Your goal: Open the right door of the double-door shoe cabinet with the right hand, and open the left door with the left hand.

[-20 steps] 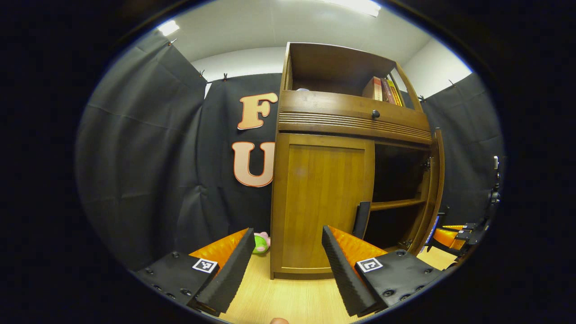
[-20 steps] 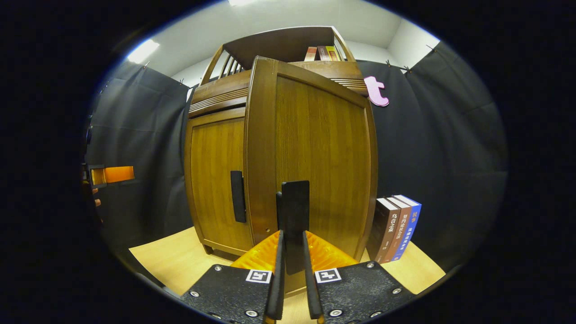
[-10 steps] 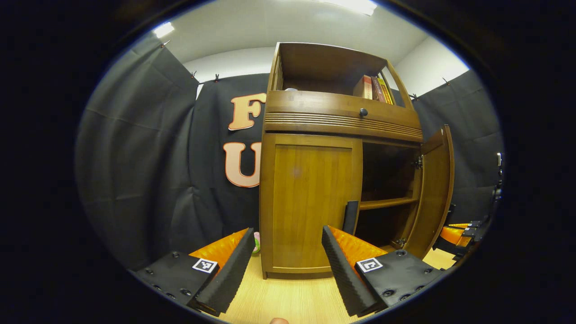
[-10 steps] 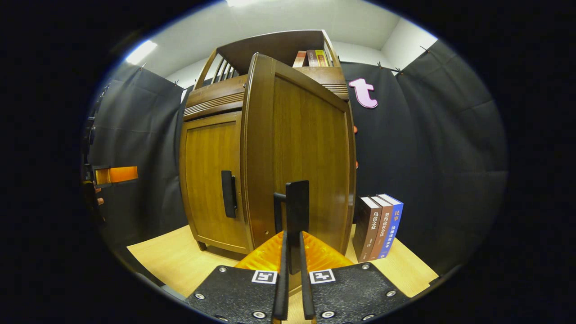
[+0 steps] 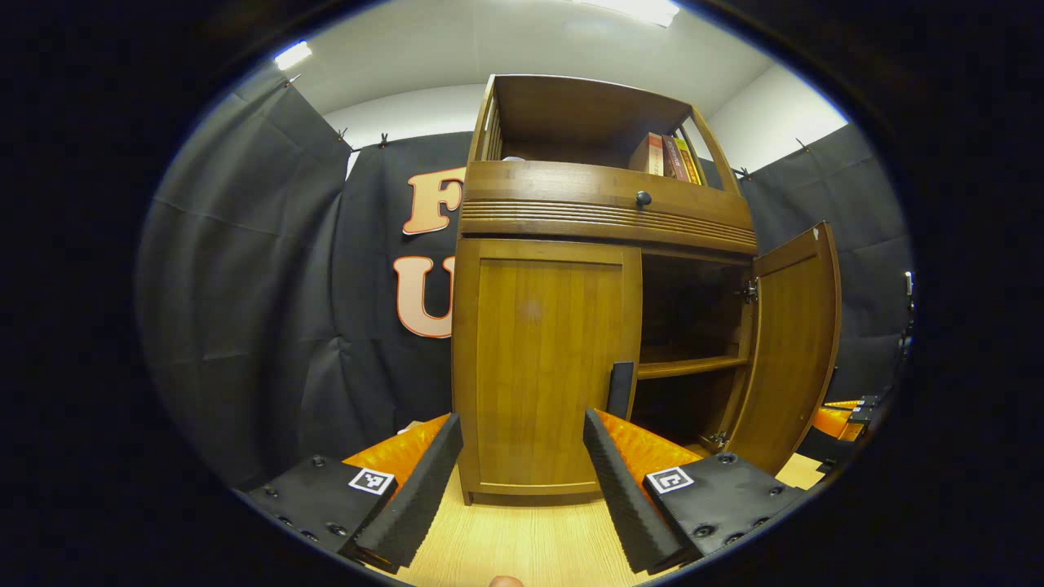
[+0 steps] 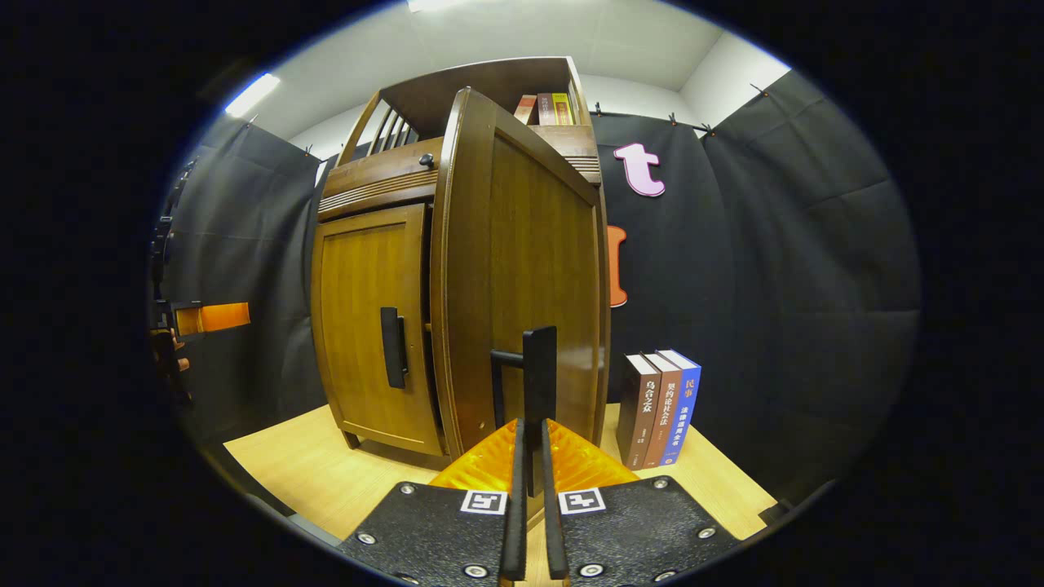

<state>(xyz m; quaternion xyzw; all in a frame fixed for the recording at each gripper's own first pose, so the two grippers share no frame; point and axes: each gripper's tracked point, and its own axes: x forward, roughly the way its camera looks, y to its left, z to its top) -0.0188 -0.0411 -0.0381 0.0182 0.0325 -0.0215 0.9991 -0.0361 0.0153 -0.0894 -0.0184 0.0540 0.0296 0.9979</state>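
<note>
Right door (image 6: 522, 269) swung wider; right gripper (image 6: 530, 497) clamped on its handle (image 6: 538, 375). Left gripper (image 5: 522, 481) gaping wide, left door's handle (image 5: 621, 390) at 1 o'clock, rigid, pinch it mid-bar

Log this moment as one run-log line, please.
right gripper: shut on right door handle | right door: swung open | left gripper: open, short of left door handle | left door: closed

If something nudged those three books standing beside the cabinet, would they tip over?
Probably. The three books stand upright on narrow bottoms, leaning on nothing I can see, so a sideways push likely topples them. They look thick and stiff, so they'd probably fall whole rather than flop on the wooden floor.
</note>
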